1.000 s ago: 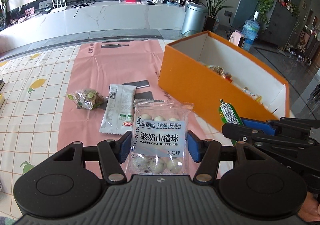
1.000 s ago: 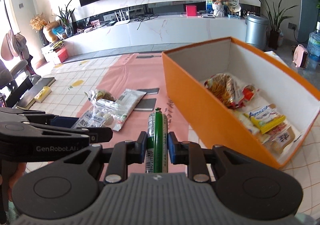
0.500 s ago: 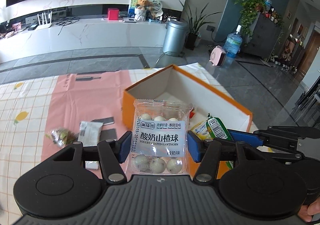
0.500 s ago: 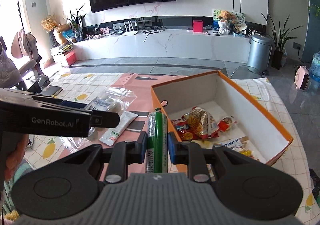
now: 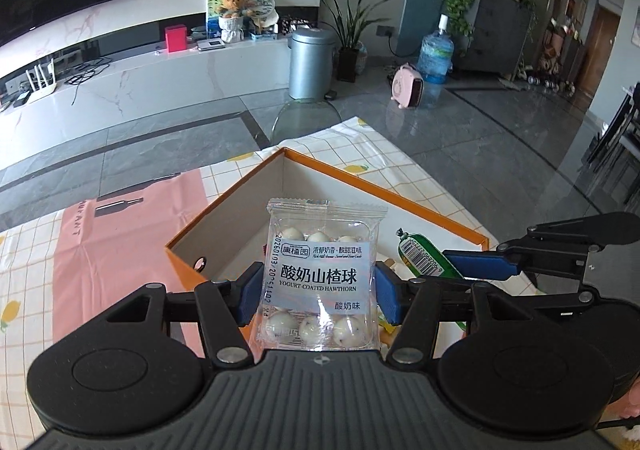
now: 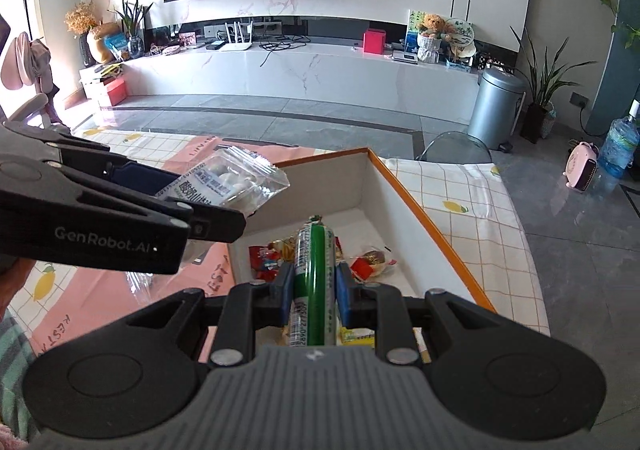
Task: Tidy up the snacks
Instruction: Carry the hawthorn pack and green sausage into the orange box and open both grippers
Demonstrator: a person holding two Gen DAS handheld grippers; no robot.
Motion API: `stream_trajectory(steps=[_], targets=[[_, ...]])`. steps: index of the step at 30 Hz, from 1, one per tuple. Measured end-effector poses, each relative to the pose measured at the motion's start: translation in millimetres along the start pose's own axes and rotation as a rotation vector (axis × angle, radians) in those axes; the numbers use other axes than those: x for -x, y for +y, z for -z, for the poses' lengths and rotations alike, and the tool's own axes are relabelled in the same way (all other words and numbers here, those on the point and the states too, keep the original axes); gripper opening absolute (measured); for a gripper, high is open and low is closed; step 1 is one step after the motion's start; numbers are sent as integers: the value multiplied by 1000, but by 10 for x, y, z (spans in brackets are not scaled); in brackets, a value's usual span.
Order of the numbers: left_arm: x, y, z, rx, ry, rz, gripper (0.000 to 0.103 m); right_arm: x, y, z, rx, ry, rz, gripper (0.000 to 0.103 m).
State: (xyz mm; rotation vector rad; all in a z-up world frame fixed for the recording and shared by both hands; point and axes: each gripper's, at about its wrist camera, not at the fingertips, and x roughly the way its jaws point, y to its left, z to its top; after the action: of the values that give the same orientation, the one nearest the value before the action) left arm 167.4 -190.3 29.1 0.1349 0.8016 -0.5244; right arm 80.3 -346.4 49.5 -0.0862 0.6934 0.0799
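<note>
My left gripper (image 5: 318, 296) is shut on a clear packet of yogurt-coated hawthorn balls (image 5: 320, 278) and holds it above the near corner of the orange box (image 5: 224, 210). The packet also shows in the right wrist view (image 6: 232, 182). My right gripper (image 6: 312, 290) is shut on a green tube snack (image 6: 314, 278), held over the open orange box (image 6: 432, 226). The tube's end shows in the left wrist view (image 5: 424, 260). Several wrapped snacks (image 6: 360, 262) lie inside the box.
The box stands on a table with a chequered lemon-print cloth (image 6: 460, 190) and a pink runner (image 5: 132, 226). The table edge lies just past the box. A grey bin (image 5: 312, 62) and a water bottle (image 5: 436, 54) stand on the floor beyond.
Both grippers have risen and moved over the orange box with their snacks held. The loose snacks on the pink runner have dropped out of view.
</note>
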Motion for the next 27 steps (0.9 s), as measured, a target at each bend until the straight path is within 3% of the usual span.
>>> stream_trajectory(steps=[13,27], targets=[[-872,-28,-32,-113,143,-9,65,-933,-372,-30,41,167,41,19],[-1376,110,-8,-185,260,-37,67,-1645,-474,39,89,331,68,19]])
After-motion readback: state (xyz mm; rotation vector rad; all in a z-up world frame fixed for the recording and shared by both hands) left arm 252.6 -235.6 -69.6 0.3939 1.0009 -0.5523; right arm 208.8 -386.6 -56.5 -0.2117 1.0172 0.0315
